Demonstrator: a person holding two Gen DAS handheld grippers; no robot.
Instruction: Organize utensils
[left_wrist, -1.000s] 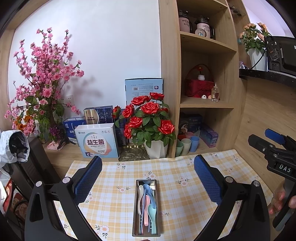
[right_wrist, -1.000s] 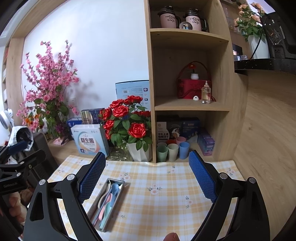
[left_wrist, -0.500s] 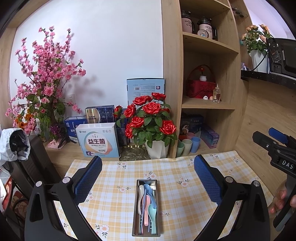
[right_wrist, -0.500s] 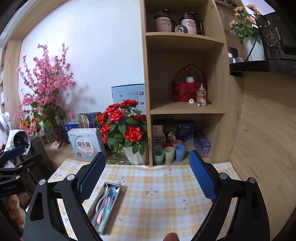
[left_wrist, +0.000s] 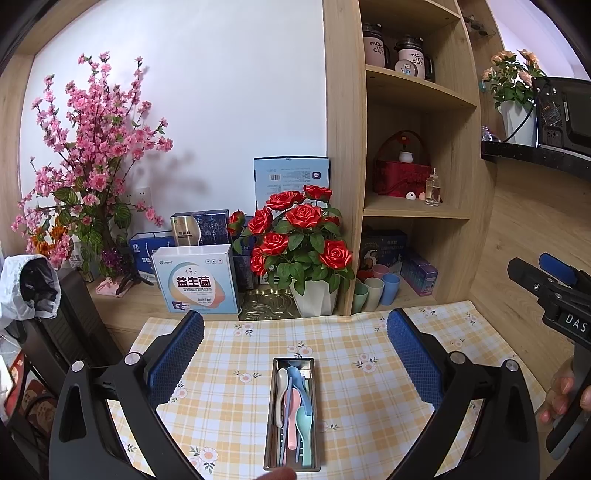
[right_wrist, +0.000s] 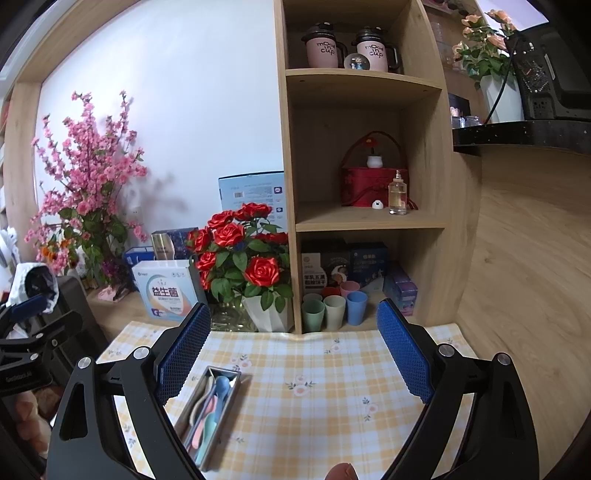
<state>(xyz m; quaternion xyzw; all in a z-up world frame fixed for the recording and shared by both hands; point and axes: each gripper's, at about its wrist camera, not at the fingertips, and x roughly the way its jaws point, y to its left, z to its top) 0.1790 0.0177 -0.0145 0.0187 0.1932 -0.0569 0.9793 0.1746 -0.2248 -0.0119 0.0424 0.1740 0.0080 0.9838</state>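
the tray (left_wrist: 272, 406) of spoons (left_wrist: 295, 402) lies on the cloth (left_wrist: 351, 369), centred between the wide-open, empty left gripper (left_wrist: 295, 339); the right gripper (right_wrist: 293, 332), also wide open and empty, has it near its left finger.

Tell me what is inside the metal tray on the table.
The metal tray holds a loose pile of pastel spoons: white, blue, pink and mint green. They overlap, so anything beneath them and the exact count stay hidden.
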